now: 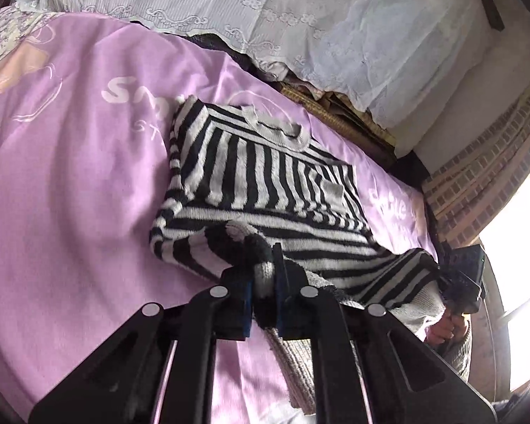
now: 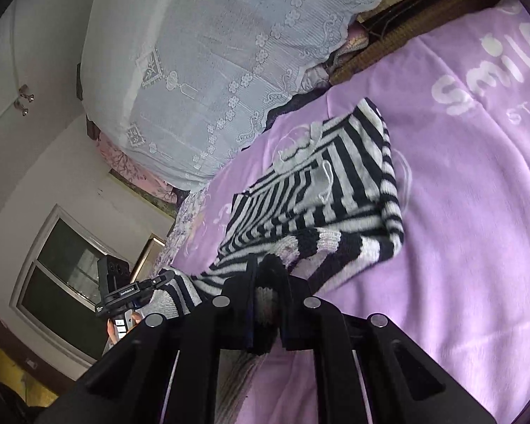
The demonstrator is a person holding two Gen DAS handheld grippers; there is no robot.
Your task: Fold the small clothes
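Observation:
A small black-and-white striped sweater (image 1: 265, 183) lies on a purple blanket (image 1: 70, 176), its grey collar at the far end and sleeves folded in. My left gripper (image 1: 263, 275) is shut on the sweater's near hem, lifted off the blanket. My right gripper (image 2: 266, 282) is shut on the hem of the same sweater (image 2: 328, 190) at its other corner. The right gripper also shows in the left wrist view (image 1: 466, 282) at the right edge, and the left gripper in the right wrist view (image 2: 130, 293) at the lower left.
The purple blanket (image 2: 459, 212) with white "smile" lettering covers the bed. A white lace-covered pile (image 1: 300, 17) lies along the far side. A brick-pattern wall (image 1: 484, 183) and a bright window stand to the right. A window (image 2: 63, 275) and white wall are at left.

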